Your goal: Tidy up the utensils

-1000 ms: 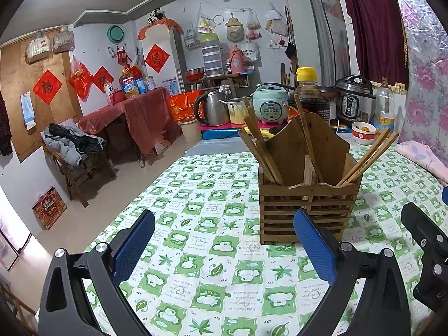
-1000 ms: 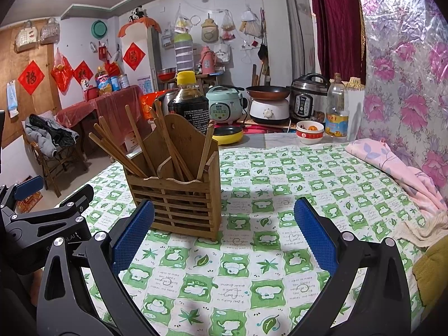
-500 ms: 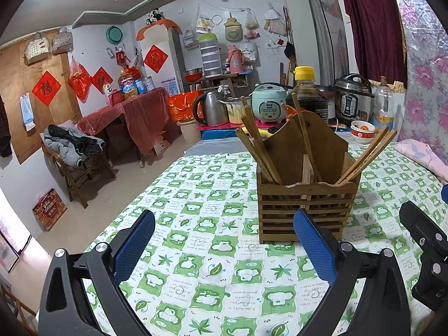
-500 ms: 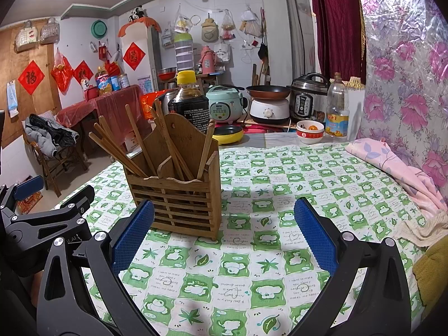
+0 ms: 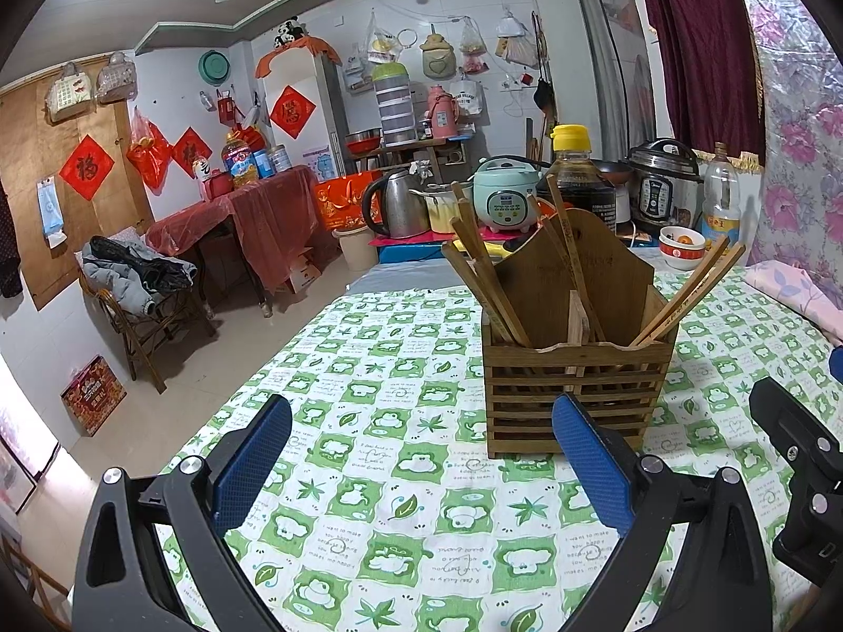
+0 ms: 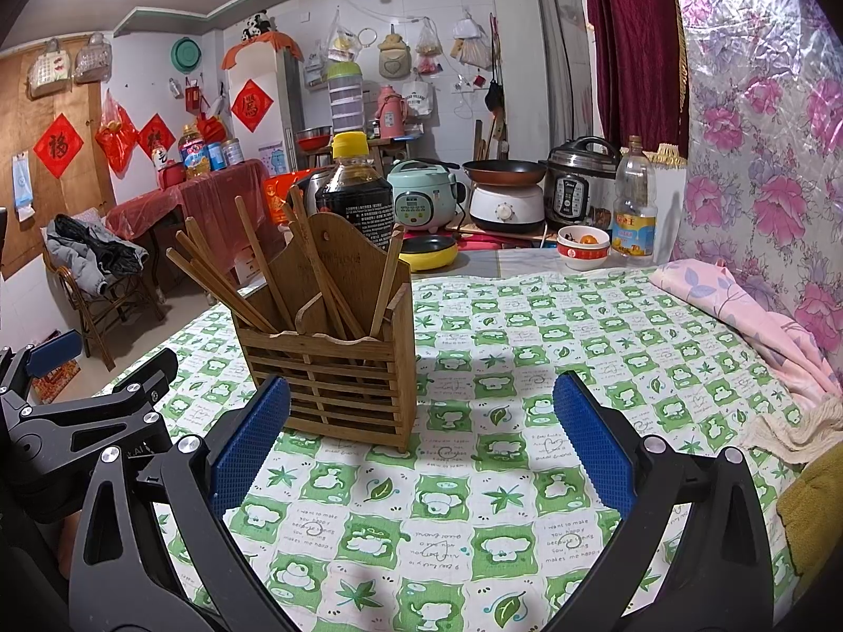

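A slatted wooden utensil holder stands upright on the green-and-white checked tablecloth, with several wooden chopsticks leaning out of its compartments. My left gripper hovers open just in front of it, nothing between its blue pads; the right pad overlaps the holder's lower front. In the right wrist view the same holder sits ahead and left, chopsticks fanning out. My right gripper is open and empty, its left pad near the holder's base. The left gripper's black frame shows at the left edge.
Beyond the table's far edge stand a dark sauce bottle, rice cookers, a pan on a cooker, a bowl and an oil bottle. A pink cloth lies along the right side. A chair with clothes is left.
Almost nothing differs: the views drift very slightly and both grippers stay open and empty in front of the holder.
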Demonstrator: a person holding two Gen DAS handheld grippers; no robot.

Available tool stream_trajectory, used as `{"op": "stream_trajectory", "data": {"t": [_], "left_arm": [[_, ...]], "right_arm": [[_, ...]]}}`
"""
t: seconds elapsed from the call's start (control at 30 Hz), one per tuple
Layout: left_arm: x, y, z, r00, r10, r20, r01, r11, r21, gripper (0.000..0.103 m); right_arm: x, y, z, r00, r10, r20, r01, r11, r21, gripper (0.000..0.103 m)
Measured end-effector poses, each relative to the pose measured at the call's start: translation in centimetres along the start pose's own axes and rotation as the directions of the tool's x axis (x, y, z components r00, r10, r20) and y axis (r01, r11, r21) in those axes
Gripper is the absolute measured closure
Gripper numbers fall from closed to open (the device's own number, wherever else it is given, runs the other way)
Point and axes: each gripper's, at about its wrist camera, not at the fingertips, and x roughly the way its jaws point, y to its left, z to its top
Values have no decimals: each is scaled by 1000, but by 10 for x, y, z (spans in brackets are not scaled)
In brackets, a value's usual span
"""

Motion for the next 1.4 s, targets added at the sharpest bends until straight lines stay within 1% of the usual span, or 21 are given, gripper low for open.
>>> {"op": "stream_trajectory", "data": {"t": [0.4,0.77,1.4], "left_arm": [[-4,-2,0,1000,-6,8,6,1000,19,6],[-7,5,2,1000,-12,5,12,1000,6,6],[-6,7,3,1000,-8,0,8,1000,5,6]], "right_arm": [[0,0,0,1000,0,-1,0,1000,0,7],[0,-1,1,1000,0,0,0,1000,0,7],[0,-1,1,1000,0,-1,0,1000,1,7]]}}
